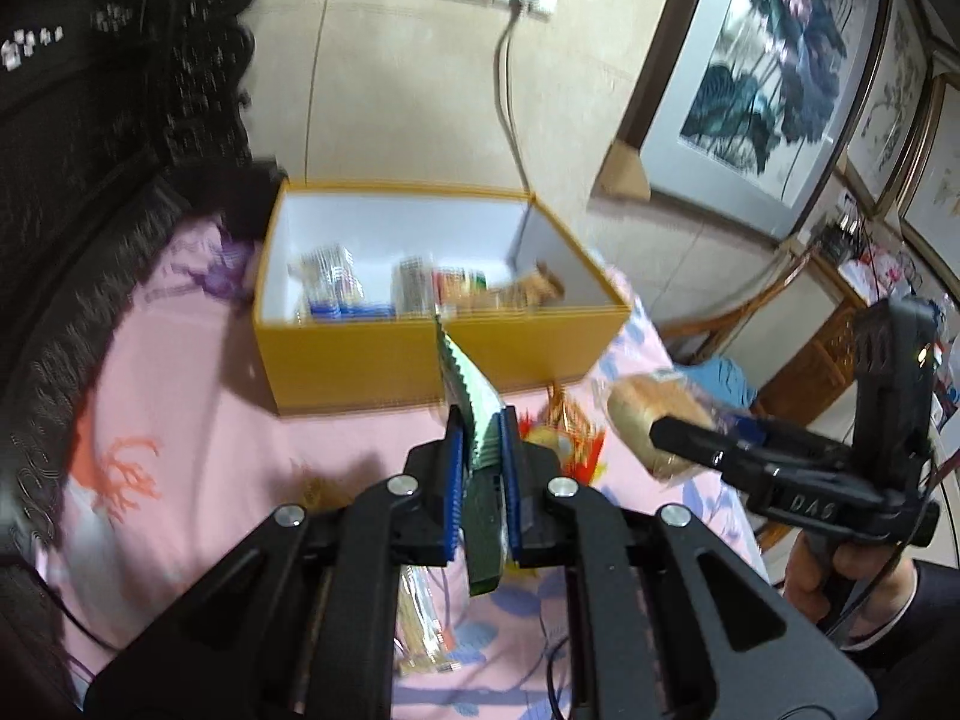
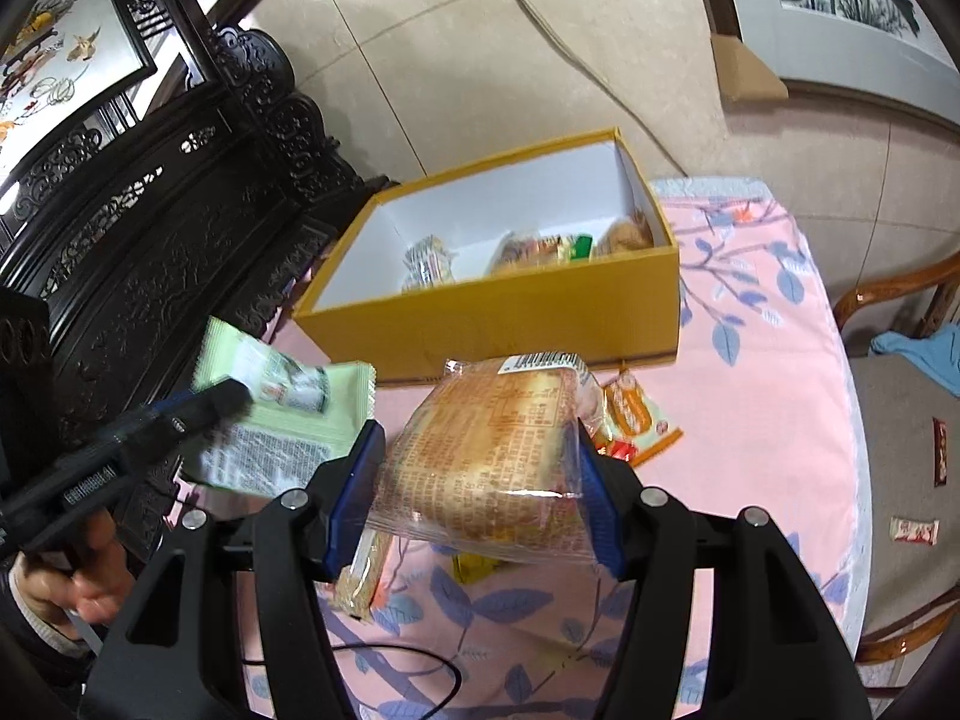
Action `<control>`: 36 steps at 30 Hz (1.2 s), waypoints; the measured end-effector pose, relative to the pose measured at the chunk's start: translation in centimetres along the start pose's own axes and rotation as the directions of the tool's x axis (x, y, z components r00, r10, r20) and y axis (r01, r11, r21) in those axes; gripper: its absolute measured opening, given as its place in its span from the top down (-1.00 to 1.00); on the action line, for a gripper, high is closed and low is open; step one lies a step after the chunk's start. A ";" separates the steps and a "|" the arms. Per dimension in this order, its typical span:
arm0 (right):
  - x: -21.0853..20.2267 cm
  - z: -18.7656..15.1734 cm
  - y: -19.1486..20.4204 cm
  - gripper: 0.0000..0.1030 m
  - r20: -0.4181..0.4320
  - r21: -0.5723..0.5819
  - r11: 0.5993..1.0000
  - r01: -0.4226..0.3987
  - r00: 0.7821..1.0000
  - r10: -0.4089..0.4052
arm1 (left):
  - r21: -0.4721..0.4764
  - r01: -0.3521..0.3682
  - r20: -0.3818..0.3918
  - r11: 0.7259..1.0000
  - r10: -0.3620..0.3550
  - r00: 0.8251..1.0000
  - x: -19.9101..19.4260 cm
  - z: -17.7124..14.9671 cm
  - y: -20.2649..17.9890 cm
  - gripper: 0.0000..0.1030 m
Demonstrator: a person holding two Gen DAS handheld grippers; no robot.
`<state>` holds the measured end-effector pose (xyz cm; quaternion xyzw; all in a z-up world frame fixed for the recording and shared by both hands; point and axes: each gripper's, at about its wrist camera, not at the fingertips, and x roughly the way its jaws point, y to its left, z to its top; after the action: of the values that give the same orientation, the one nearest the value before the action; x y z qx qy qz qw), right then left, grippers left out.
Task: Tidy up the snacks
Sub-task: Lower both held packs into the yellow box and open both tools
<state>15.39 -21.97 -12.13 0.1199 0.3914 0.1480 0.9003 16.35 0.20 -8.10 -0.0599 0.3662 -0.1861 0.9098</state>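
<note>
Left wrist view: the left tool has its 2 blue pads pressed together on a flat pale-green snack packet, which stands on edge between them and juts forward toward the open yellow cardboard box. The box sits on the pink floral-cloth worktop, just beyond the packet's tip, with several wrapped snacks blurred inside against its white lining. To the right, the right tool holds a clear-wrapped loaf of bread above the cloth.

Right wrist view: the right tool is spread about halfway, its 2 pads pinching the bread from both sides, the wrapper's printed face toward the camera. The left tool with the green packet hangs just left of it. An orange-and-white snack sachet lies on the cloth behind the bread, between it and the box. 2 small red-and-white wrappers lie off the worktop's right edge.
</note>
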 end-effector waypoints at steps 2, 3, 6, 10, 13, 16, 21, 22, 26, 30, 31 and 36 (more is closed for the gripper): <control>-0.2 1.1 0.2 -0.18 0.024 -0.021 1.000 0.003 1.000 -0.003 | 0.012 -0.004 0.041 1.000 0.003 0.999 -0.8 1.6 0.1 0.78; -0.3 1.6 0.2 -0.18 0.034 -0.027 1.000 0.003 0.999 -0.002 | 0.017 -0.005 0.055 1.000 0.004 0.998 -1.0 2.1 0.1 0.78; -0.5 3.9 0.5 -0.18 0.078 -0.053 0.999 0.001 0.997 0.003 | 0.043 -0.015 0.110 0.999 0.010 0.994 -1.5 4.6 0.0 0.78; -0.5 7.6 0.9 -0.18 0.150 -0.093 0.996 0.004 0.989 0.010 | 0.068 -0.023 0.182 0.997 0.010 0.983 -1.4 8.2 -0.3 0.78; -0.2 10.0 0.9 -0.18 0.193 -0.116 0.993 0.010 0.981 0.013 | 0.090 -0.038 0.216 0.995 0.018 0.976 -0.9 10.1 -0.3 0.78; 0.7 12.1 0.6 -0.18 0.224 -0.134 0.991 0.027 0.974 0.004 | 0.109 -0.058 0.240 0.992 0.031 0.970 0.6 12.1 -0.2 0.78; 3.8 14.9 0.1 -0.21 0.226 -0.143 0.989 0.025 0.974 0.008 | 0.107 -0.095 0.240 0.990 0.067 0.968 3.9 14.4 0.6 0.73; 4.2 15.3 0.0 -0.22 0.222 -0.141 0.990 0.027 0.975 0.005 | 0.089 -0.112 0.235 0.990 0.088 0.968 4.7 14.8 1.0 0.60; 3.9 15.9 -0.1 -0.87 0.265 -0.124 0.990 0.066 0.964 -0.031 | -0.021 -0.168 0.302 0.986 0.166 0.939 3.9 15.0 2.0 -0.77; 3.2 14.8 -0.8 -0.88 0.251 -0.115 0.991 0.065 0.967 -0.035 | -0.048 -0.169 0.278 0.984 0.176 0.944 3.7 14.4 2.8 -0.77; 3.1 14.3 -1.1 -0.88 0.238 -0.106 0.992 0.062 0.971 -0.035 | -0.059 -0.162 0.266 0.985 0.172 0.949 3.7 14.2 3.1 -0.77; 2.3 11.2 -2.0 -0.88 0.180 -0.097 0.994 0.056 0.983 -0.038 | -0.106 -0.178 0.202 0.978 0.196 0.959 3.1 11.5 4.2 -0.78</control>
<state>25.55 -24.08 -6.91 0.0772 0.3041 0.1351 0.9399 27.62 2.61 -2.80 -0.0841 0.2790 -0.0757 0.9536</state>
